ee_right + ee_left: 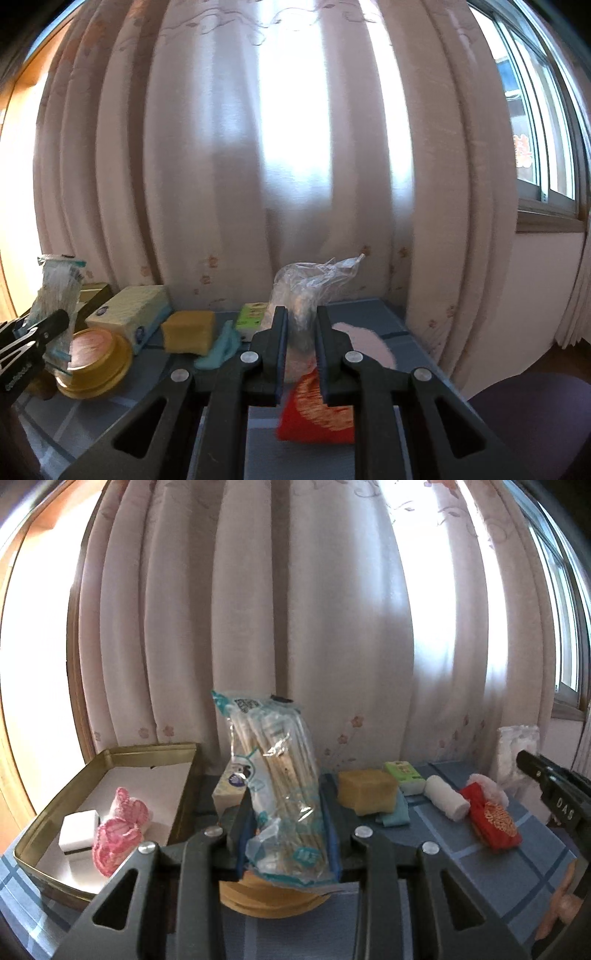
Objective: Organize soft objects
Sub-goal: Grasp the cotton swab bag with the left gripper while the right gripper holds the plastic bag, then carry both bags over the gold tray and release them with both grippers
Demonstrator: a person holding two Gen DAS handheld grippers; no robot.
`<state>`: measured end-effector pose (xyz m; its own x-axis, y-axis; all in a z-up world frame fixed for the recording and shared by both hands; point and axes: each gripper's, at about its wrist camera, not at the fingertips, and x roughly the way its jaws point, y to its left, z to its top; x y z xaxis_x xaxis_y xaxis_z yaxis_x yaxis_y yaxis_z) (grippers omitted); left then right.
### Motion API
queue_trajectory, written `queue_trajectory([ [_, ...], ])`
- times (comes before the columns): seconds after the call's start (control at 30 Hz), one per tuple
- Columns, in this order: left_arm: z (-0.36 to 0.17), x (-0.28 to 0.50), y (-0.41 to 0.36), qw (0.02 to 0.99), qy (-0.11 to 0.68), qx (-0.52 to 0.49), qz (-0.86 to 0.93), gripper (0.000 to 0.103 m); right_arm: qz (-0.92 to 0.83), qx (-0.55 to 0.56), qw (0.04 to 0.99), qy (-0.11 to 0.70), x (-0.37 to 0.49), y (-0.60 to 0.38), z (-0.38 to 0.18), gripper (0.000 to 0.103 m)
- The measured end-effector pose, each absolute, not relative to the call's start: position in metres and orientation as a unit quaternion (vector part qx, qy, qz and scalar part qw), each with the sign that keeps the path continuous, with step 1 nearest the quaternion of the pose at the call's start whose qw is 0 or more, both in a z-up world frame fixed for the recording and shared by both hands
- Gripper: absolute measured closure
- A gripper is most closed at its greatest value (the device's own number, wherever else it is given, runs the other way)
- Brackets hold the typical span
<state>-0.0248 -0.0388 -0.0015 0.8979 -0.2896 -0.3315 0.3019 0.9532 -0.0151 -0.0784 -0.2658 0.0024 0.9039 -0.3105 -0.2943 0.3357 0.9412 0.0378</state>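
Left wrist: left gripper (286, 812) clamps swab packet (275, 771) upright | right gripper (300, 345) pinches plastic bag (306, 291)

Both wrist views low over the table, facing the far curtain (295, 609). Left view nearer the tin (110, 775); shared: yellow sponge (365, 786), red packet (314, 417).

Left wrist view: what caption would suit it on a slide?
Left gripper holds a bag of sticks upright beside a gold tin.
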Motion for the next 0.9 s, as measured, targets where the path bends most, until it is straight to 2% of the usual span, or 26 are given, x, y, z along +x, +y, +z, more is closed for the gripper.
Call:
queue_trajectory([
  [0.9,-0.003,-0.021,0.017,0.977,0.163,-0.016,-0.135,0.072,-0.087,0.022,0.985,0.150,-0.050,-0.162,0.003,0.087],
])
